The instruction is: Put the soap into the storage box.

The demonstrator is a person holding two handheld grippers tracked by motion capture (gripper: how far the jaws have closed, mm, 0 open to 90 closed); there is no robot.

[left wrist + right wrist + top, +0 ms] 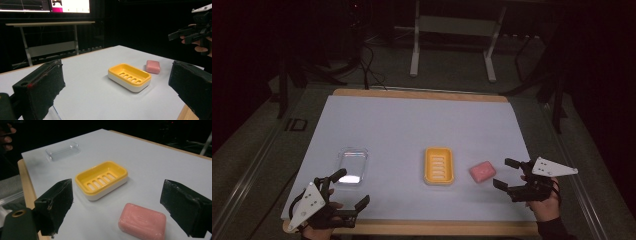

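The right gripper (507, 175) hovers with its jaws spread wide, just right of the pink soap bar (482, 171), which lies on the white table cover (422, 125) untouched. Left of the soap sits the yellow soap dish (438, 165). Farther left lies a clear plastic lid (352, 165), near the left gripper (348, 188), also spread apart and holding nothing.

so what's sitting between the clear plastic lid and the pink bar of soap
The yellow slotted soap dish sits between the clear plastic lid and the pink soap bar, empty, as seen in the high view.
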